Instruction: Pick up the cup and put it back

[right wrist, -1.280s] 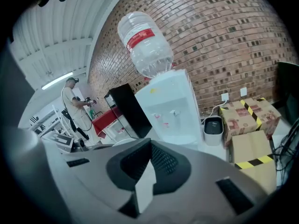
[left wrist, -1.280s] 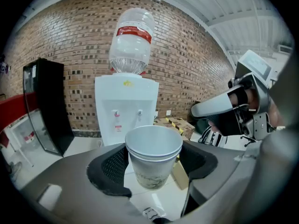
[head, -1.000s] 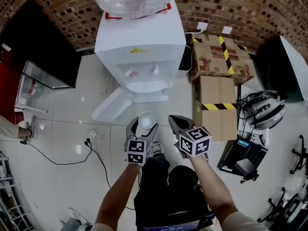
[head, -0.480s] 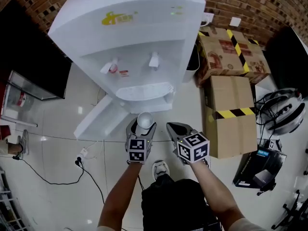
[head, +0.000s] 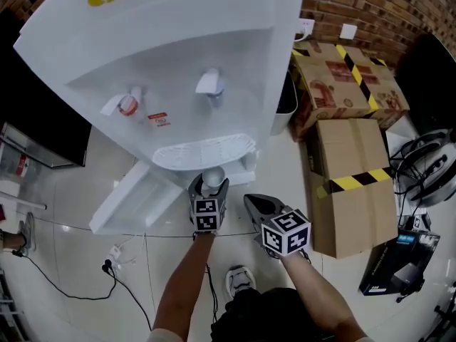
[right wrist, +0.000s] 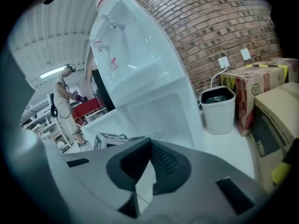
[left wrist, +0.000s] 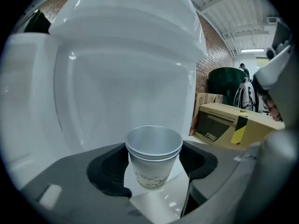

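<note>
Left claw grips cup upright, rim up. Dispenser drip tray lies just ahead of cup (left hand nearer). Right claw closed, empty, alongside.

The camera on my head looks steeply down over my forearms onto the left tongs, the right tongs and the front of the water dispenser, with the cardboard boxes off to the right. The camera on my left tongs faces the water dispenser's front from close by, with the cup large at lower middle. The one on my right tongs looks along the dispenser's side toward the brick wall and the bin. All three views share the dispenser and the boxes.
</note>
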`<action>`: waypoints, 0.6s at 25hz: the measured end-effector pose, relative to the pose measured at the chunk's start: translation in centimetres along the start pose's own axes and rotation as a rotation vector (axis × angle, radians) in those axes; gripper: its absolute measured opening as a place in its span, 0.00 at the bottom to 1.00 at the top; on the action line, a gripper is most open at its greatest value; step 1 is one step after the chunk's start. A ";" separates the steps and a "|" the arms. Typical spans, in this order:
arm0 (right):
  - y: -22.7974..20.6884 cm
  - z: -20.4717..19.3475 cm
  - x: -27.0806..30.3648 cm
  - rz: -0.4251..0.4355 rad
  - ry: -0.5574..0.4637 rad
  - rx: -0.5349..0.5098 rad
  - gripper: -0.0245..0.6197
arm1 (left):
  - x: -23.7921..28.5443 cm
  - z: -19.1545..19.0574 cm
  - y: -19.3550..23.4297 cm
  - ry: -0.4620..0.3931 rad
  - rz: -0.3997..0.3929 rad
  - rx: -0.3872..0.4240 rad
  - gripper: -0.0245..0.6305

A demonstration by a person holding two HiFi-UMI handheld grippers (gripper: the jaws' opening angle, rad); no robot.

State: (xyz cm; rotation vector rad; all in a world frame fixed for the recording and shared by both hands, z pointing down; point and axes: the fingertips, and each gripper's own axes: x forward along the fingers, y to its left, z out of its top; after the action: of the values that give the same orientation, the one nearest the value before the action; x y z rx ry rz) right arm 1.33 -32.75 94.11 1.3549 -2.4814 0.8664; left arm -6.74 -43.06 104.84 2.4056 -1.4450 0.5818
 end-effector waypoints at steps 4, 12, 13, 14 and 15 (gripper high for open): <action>-1.6 -1.1 0.3 -0.007 -0.022 0.065 0.06 | 4.3 -1.9 0.8 0.014 0.009 -0.002 0.56; -2.6 -2.0 0.8 -0.013 -0.031 0.102 0.06 | 8.9 -2.1 1.8 -0.022 0.012 -0.047 0.56; -2.5 -1.9 0.8 -0.013 -0.034 0.102 0.06 | 9.3 -1.9 2.0 -0.030 0.013 -0.051 0.56; -2.5 -1.8 0.8 -0.013 -0.038 0.102 0.06 | 9.6 -1.8 2.0 -0.036 0.012 -0.050 0.56; -2.6 -1.6 0.8 -0.014 -0.041 0.100 0.06 | 10.0 -1.7 2.0 -0.040 0.007 -0.046 0.56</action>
State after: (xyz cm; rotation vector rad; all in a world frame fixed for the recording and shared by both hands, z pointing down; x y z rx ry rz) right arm 2.80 -33.47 96.84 1.4338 -2.4869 0.9819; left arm -4.70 -50.99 111.11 2.3904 -1.4678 0.4988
